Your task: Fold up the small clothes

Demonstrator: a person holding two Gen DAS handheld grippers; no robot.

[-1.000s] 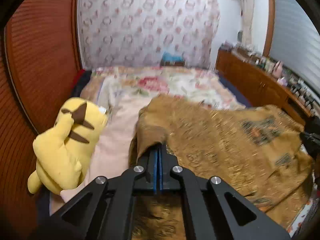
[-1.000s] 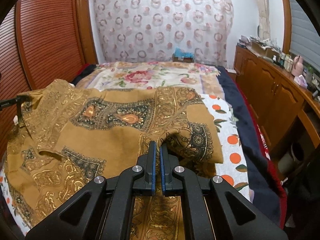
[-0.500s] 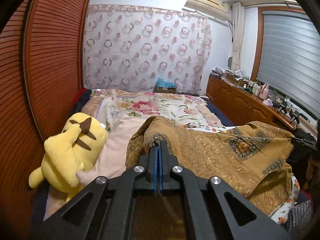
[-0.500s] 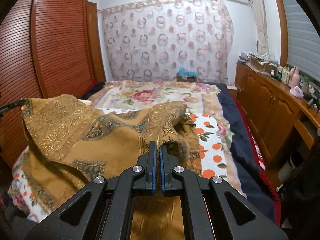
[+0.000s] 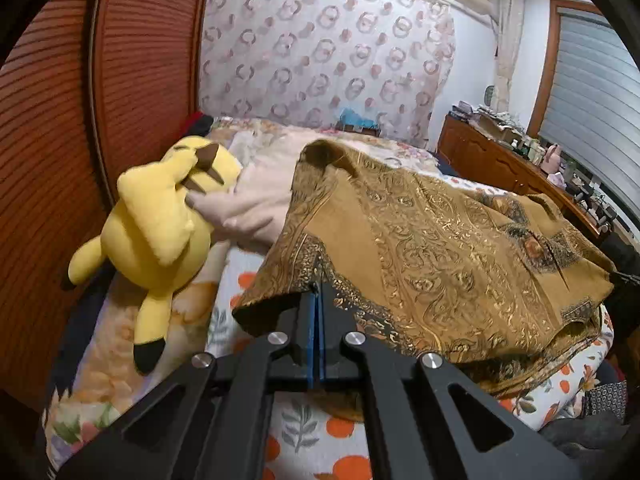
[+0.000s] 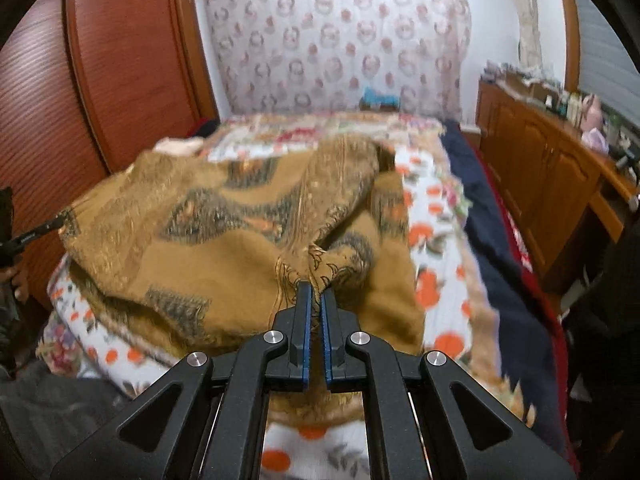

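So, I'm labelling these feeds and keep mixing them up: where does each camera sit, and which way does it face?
Left wrist: sits on the left gripper, looking along its fingers down the bed toward the curtain; its jaws are shut on the brown patterned cloth, beside the yellow plush toy.
Right wrist: sits on the right gripper, facing the same way; jaws pinch the cloth's other side.
Shared: the cloth, bed, curtain, wooden wardrobe and sideboard.
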